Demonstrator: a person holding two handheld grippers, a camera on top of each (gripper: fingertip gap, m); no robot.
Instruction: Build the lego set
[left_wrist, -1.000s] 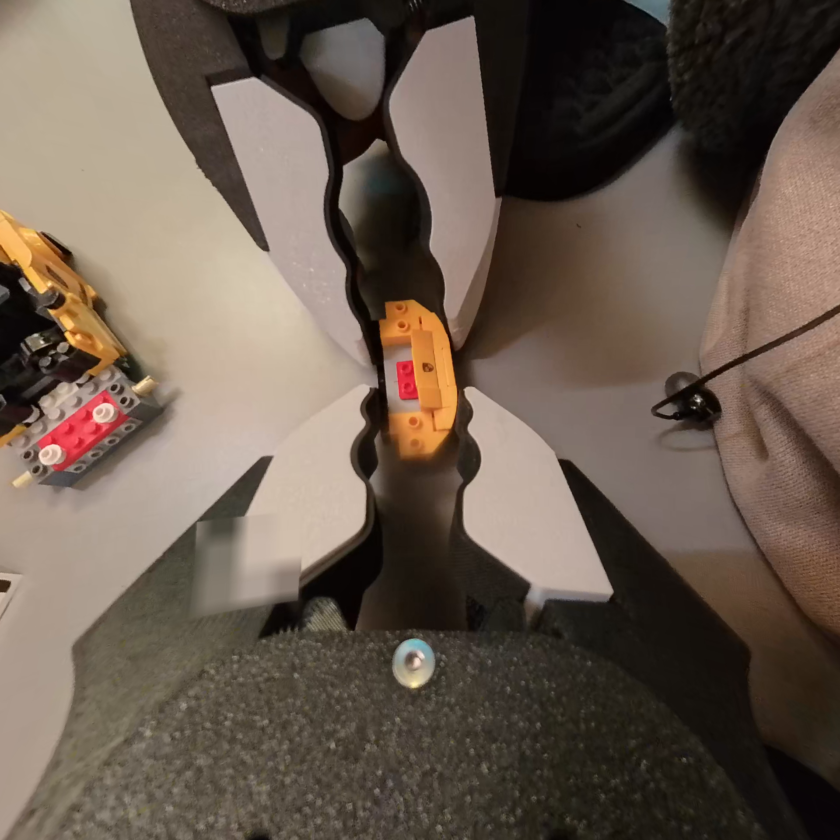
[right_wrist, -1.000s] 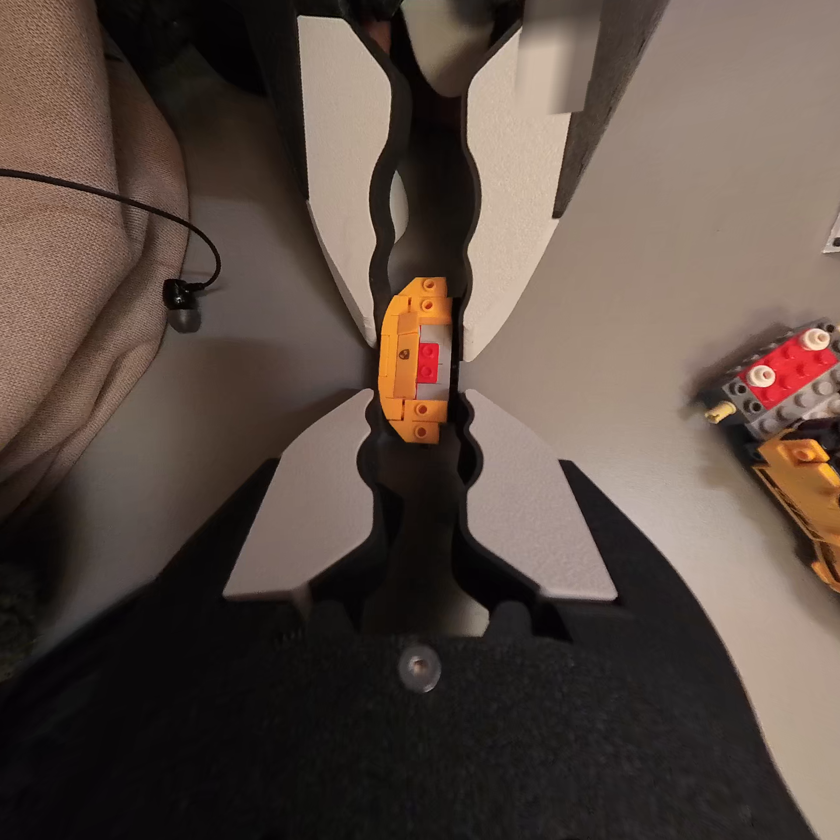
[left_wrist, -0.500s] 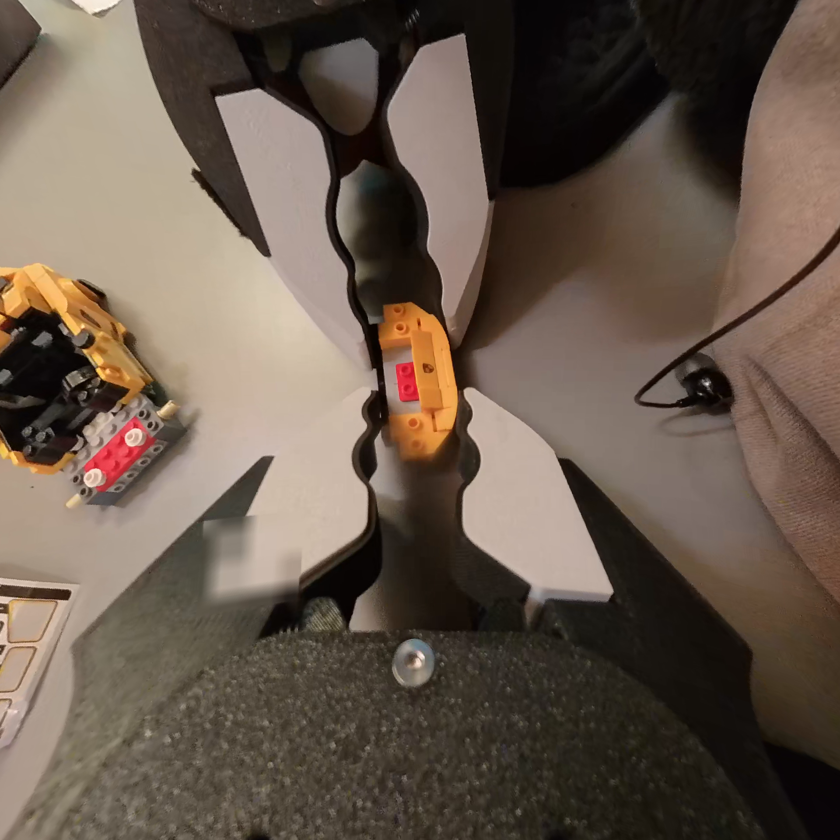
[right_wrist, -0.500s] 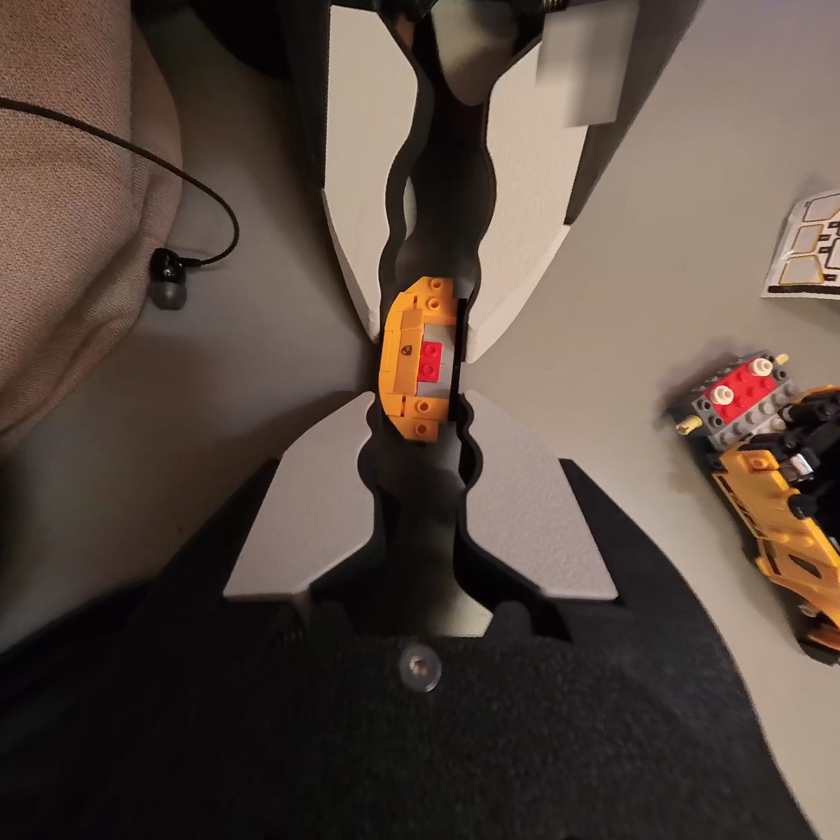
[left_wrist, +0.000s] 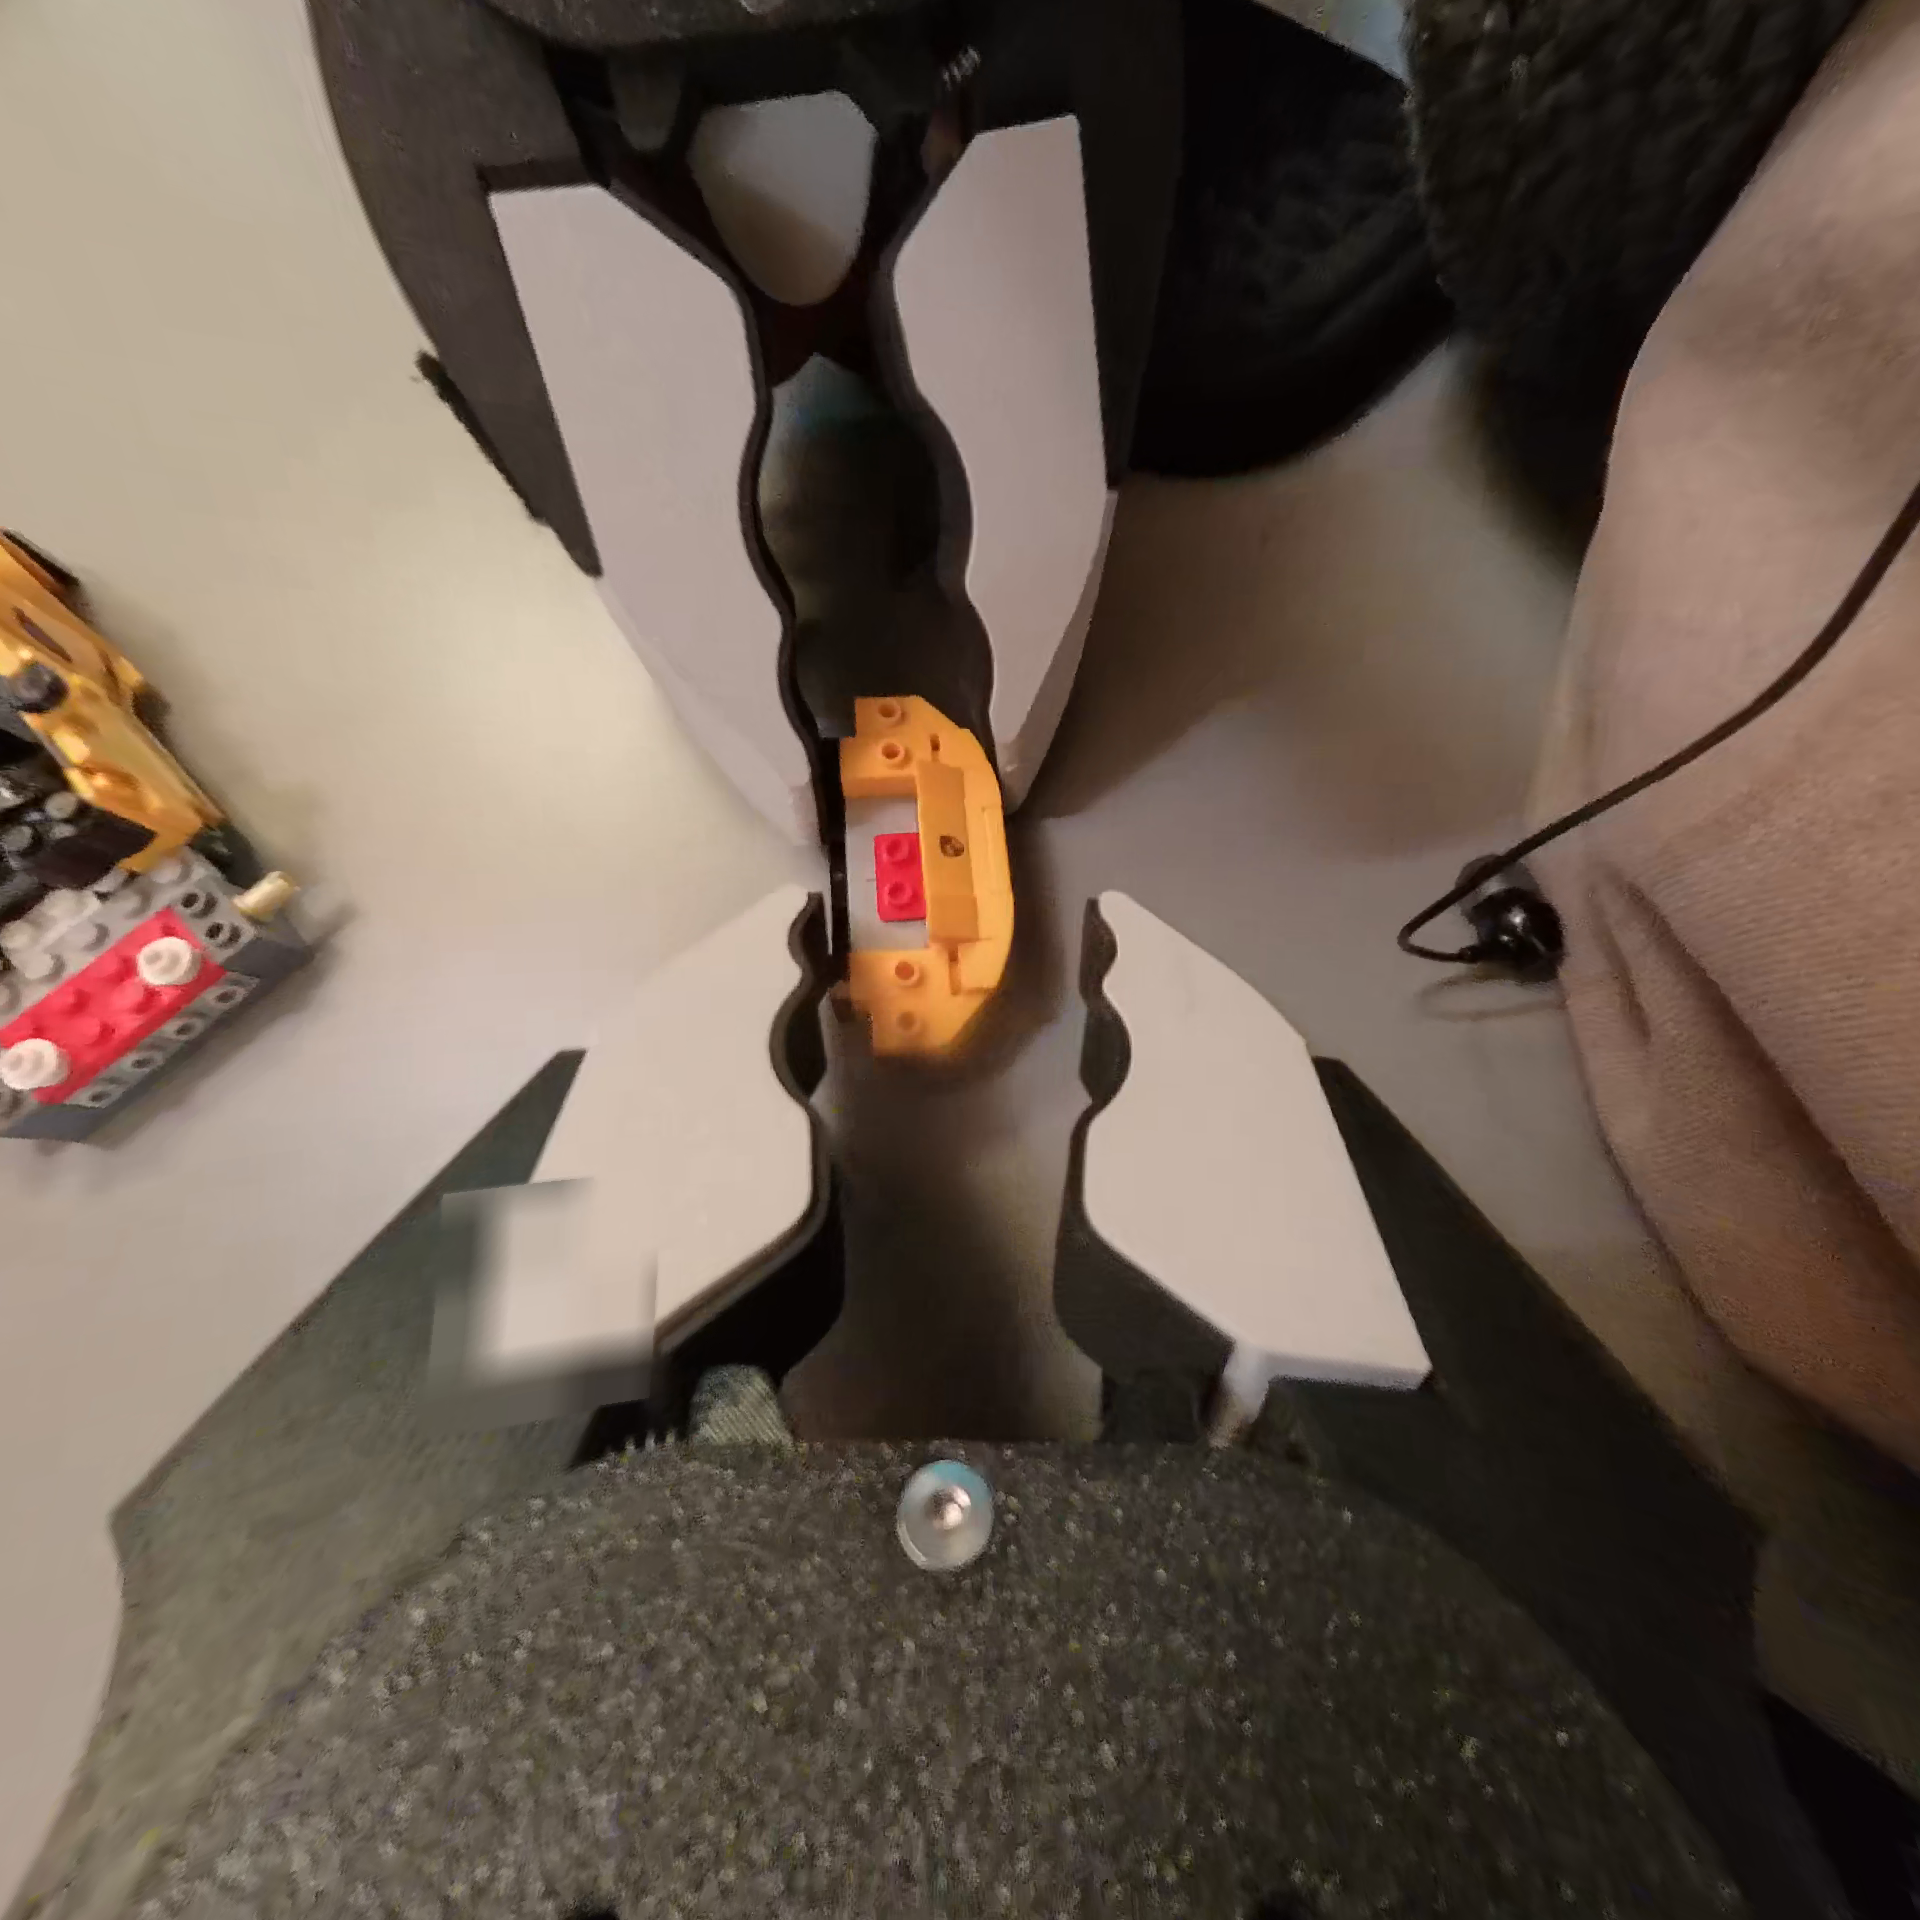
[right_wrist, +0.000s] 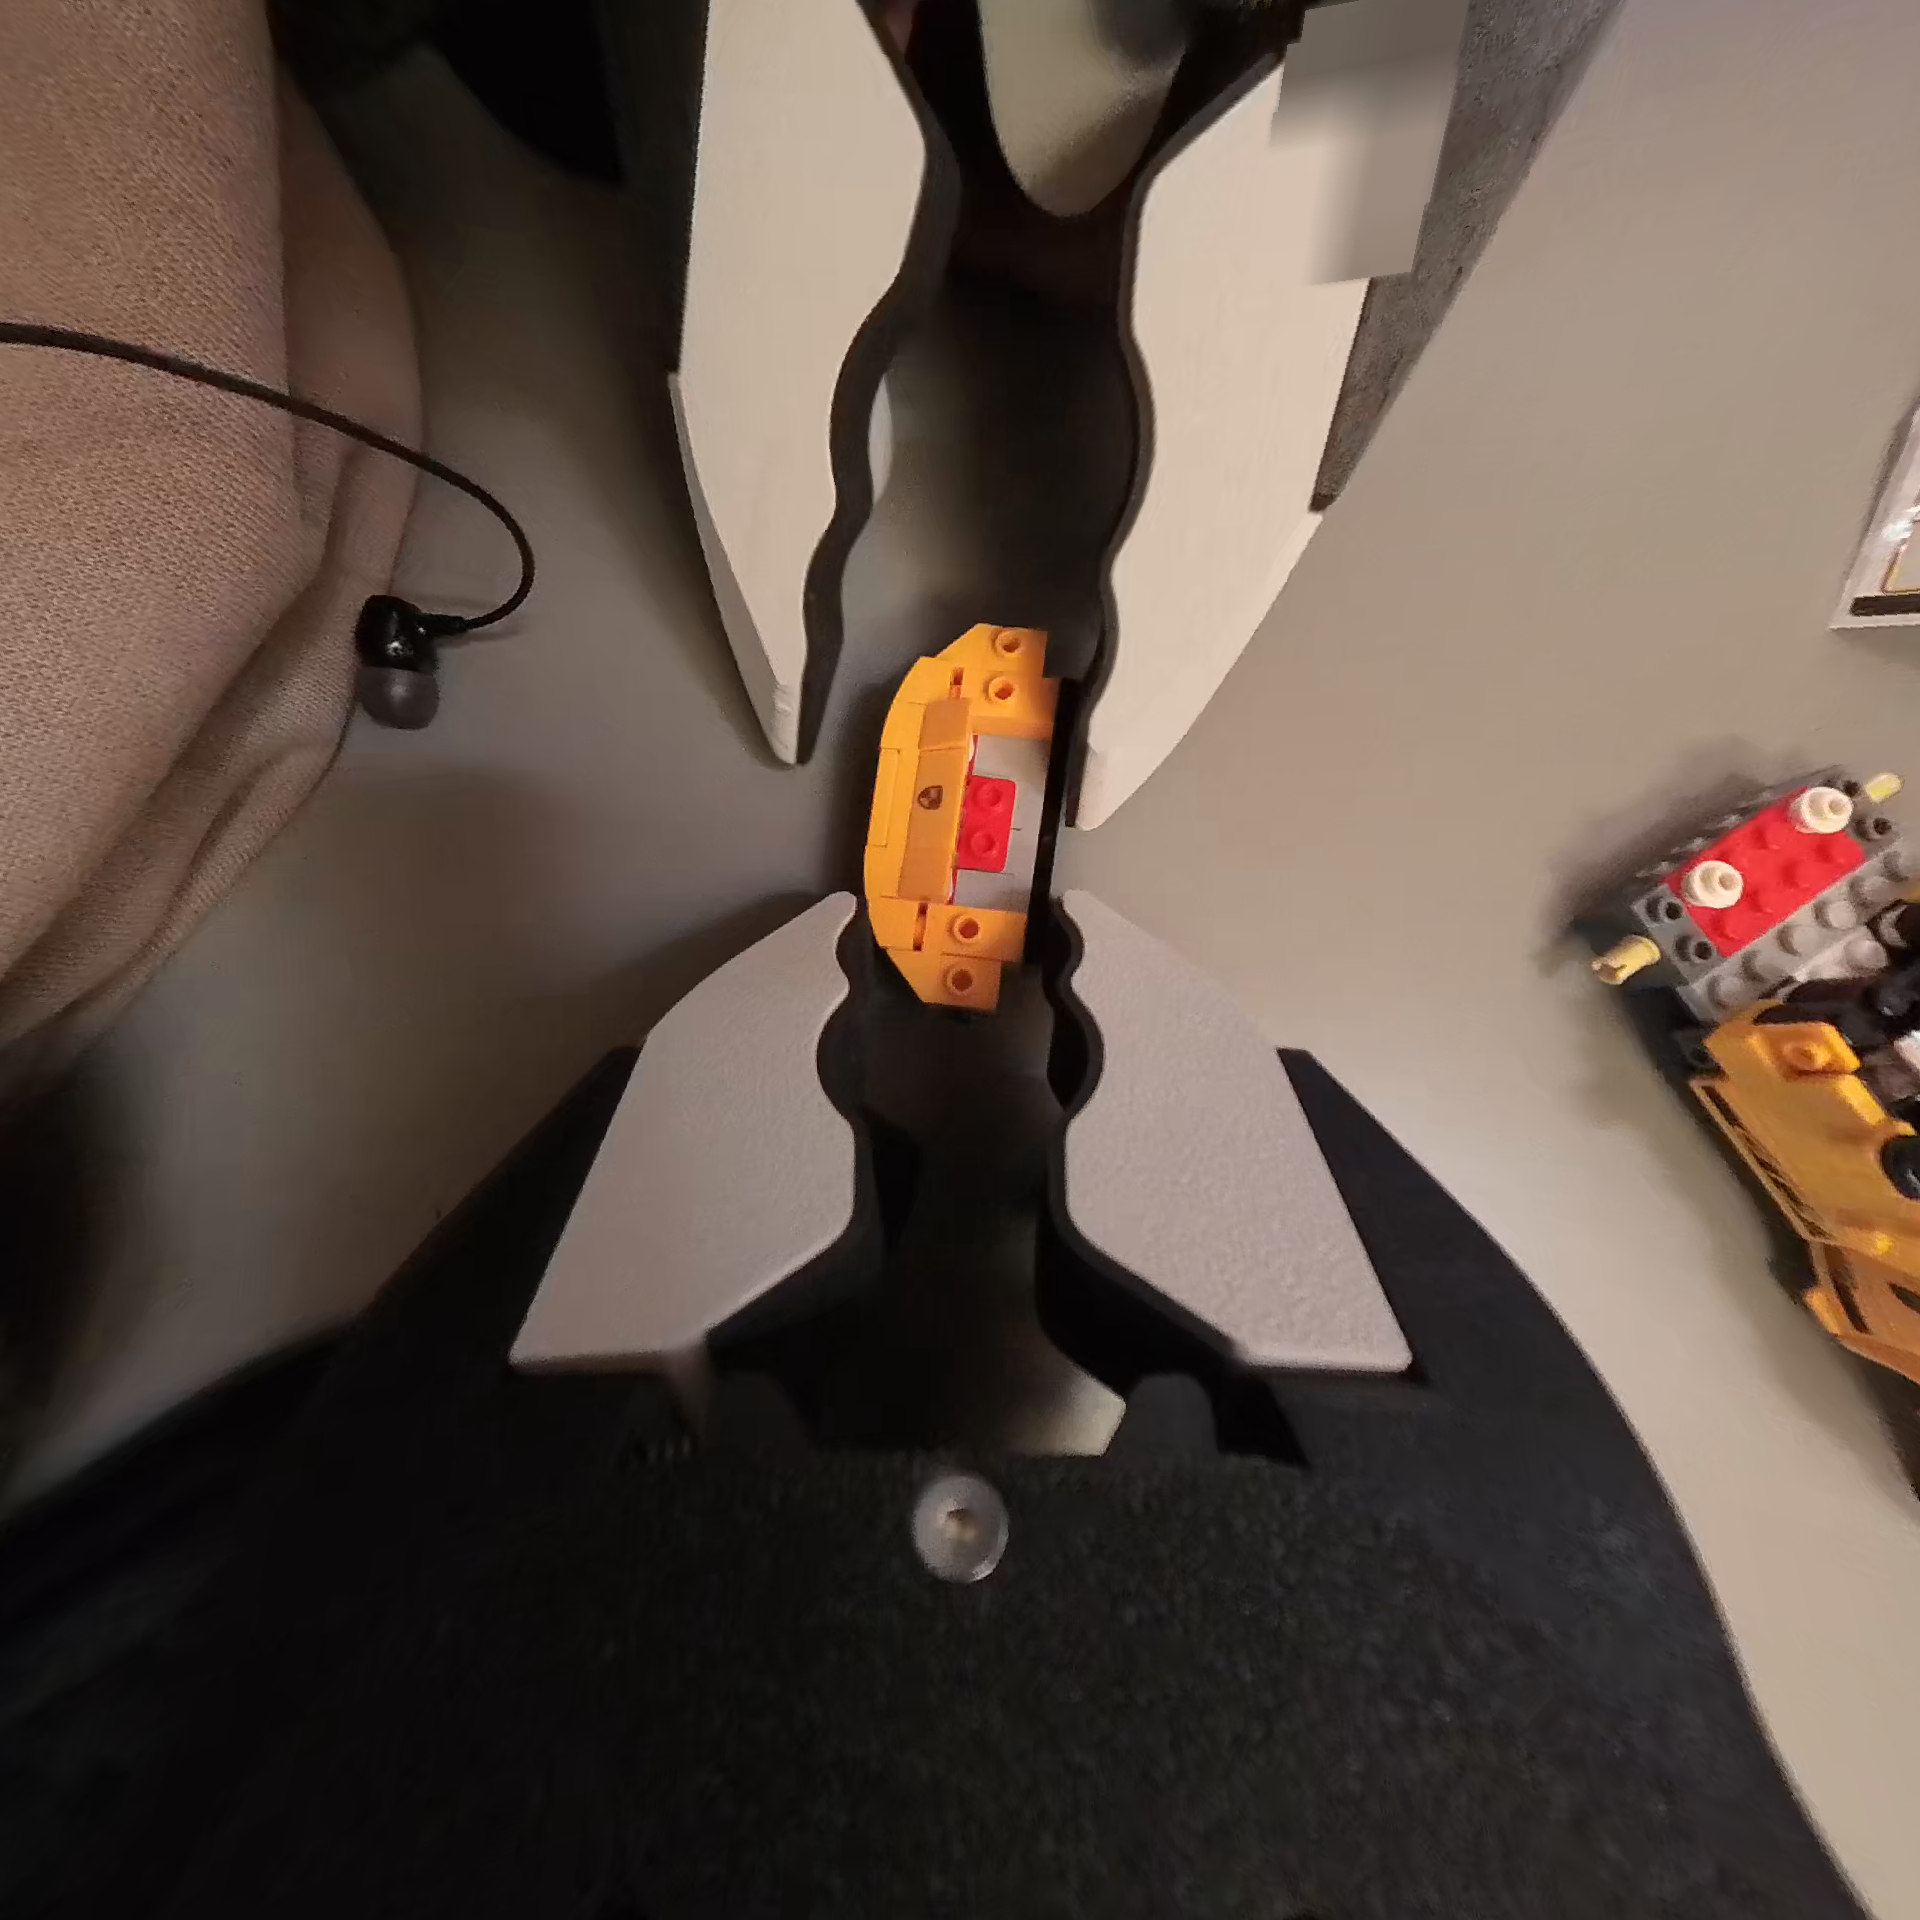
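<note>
— What sort of place is this looking like?

— It is looking like a home or a casual desk corner. A half-built toy car (right_wrist: 1808, 997) is sitting on a plain pale table (left_wrist: 312, 520), with a sheet of stickers (right_wrist: 1886, 561) lying near it.

— Anything else pointing that way?

— A soft beige cushion or garment (right_wrist: 135, 520) is pressing against the table edge, an earphone (right_wrist: 400, 675) on a thin black cord is dangling beside it, and something dark and fleecy (left_wrist: 1621, 156) is lying further back.
</note>
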